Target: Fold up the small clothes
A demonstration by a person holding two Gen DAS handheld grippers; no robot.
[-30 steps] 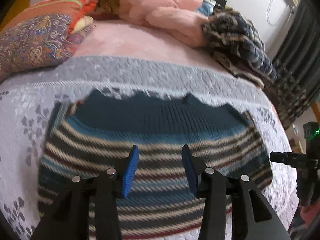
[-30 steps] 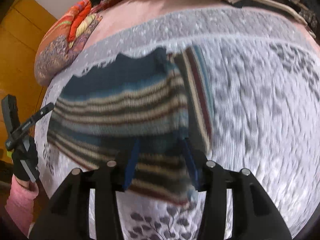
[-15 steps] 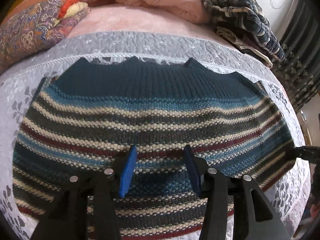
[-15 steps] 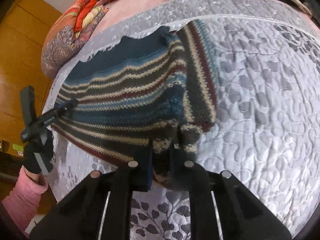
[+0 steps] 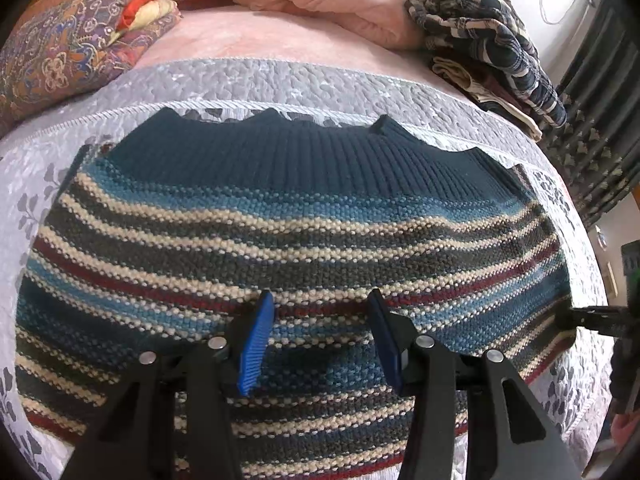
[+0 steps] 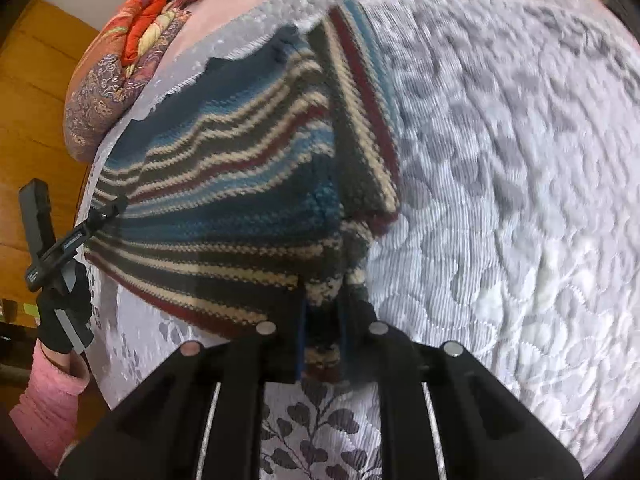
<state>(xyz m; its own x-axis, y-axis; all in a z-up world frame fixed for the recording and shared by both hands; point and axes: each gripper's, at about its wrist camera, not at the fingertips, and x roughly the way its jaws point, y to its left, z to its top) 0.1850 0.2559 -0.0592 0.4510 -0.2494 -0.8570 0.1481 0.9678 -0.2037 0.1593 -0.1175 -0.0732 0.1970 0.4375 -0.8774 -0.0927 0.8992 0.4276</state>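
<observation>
Bed with a grey-white quilted coverlet point(image 5: 280, 80) under a pink sheet; patterned pillows point(image 5: 64, 48) at the head, a pink blanket point(image 5: 344, 0) and a heap of dark plaid clothes point(image 5: 492, 44) behind. Your left wrist view alone shows this far clutter and the full width of the striped sweater point(image 5: 288, 232); your right wrist view alone shows the wooden wall, your gloved left hand point(image 6: 64, 312) in a pink sleeve, and the sweater's right sleeve folded over beside the body.

The sweater lies on the coverlet, knitted in cream, grey, blue and maroon stripes with a dark teal ribbed band at the far edge. Its near right corner is bunched and lifted.

Your left gripper point(image 5: 320, 336) hovers over the near middle of the sweater, fingers point(image 5: 256, 340) apart with nothing between them. Your right gripper point(image 6: 322, 320) has its fingers clamped on the bunched corner of the sweater; that view is blurred.
</observation>
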